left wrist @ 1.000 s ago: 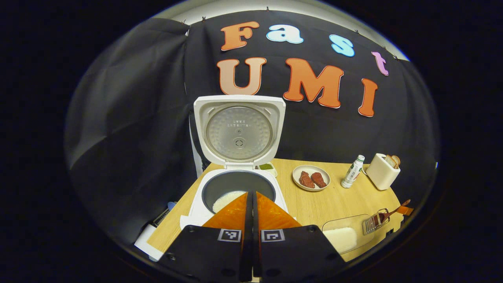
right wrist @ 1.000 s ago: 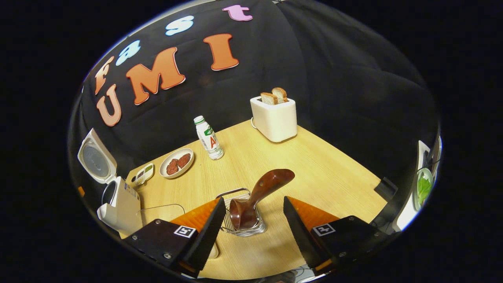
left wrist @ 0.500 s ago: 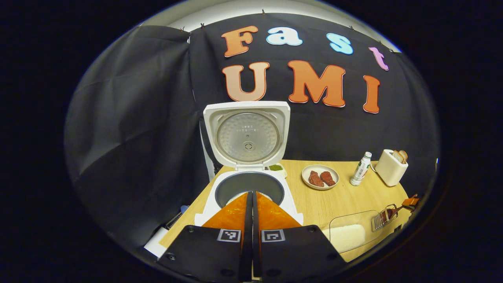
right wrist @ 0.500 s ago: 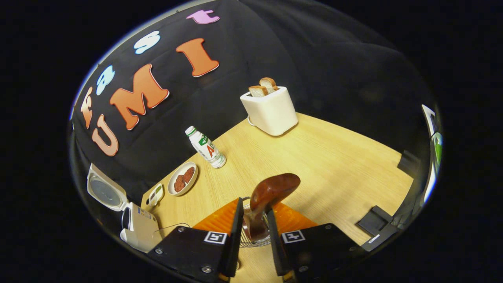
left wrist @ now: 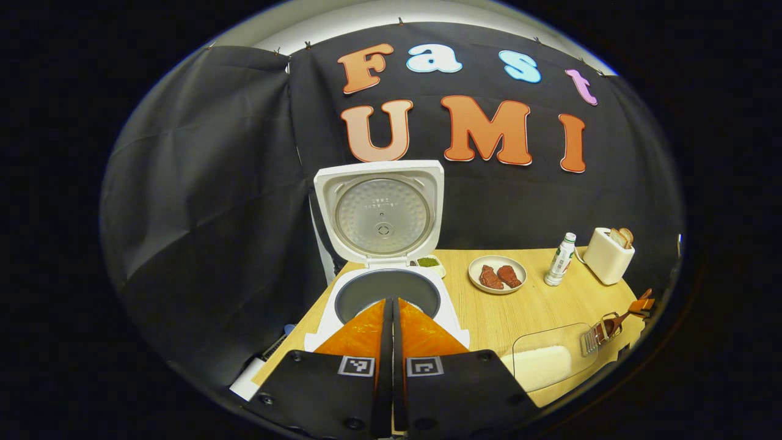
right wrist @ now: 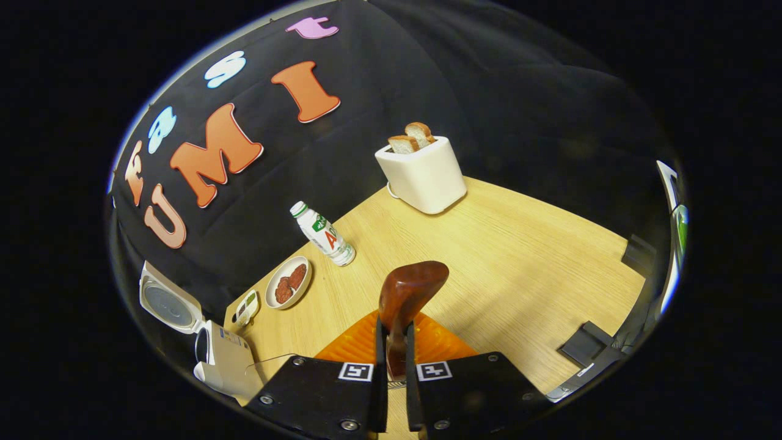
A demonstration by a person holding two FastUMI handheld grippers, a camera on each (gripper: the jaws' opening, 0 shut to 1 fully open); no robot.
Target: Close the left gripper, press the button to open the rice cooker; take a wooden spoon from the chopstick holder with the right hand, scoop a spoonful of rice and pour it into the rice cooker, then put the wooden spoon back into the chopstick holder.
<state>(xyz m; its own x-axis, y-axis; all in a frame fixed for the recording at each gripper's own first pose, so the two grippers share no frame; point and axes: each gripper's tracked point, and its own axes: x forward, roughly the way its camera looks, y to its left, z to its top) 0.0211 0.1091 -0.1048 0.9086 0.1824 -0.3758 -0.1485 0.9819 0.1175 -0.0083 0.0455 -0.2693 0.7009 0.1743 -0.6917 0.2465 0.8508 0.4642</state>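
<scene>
Since a second ago the right gripper [right wrist: 391, 342] has clamped its fingers on the wooden spoon [right wrist: 406, 293], handle end up, at the bench's near edge. The left gripper [left wrist: 391, 330] is clenched, empty, before the rice cooker [left wrist: 385, 293], lid already up. Scooping, pouring and returning remain. The bottle [right wrist: 324, 235] label is unreadable.

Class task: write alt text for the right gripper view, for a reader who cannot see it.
The right gripper is shut on a wooden spoon, whose end sticks up between its fingers over a wooden table. Farther off stand a toaster with bread, a bottle, a plate of meat and the open rice cooker.
</scene>
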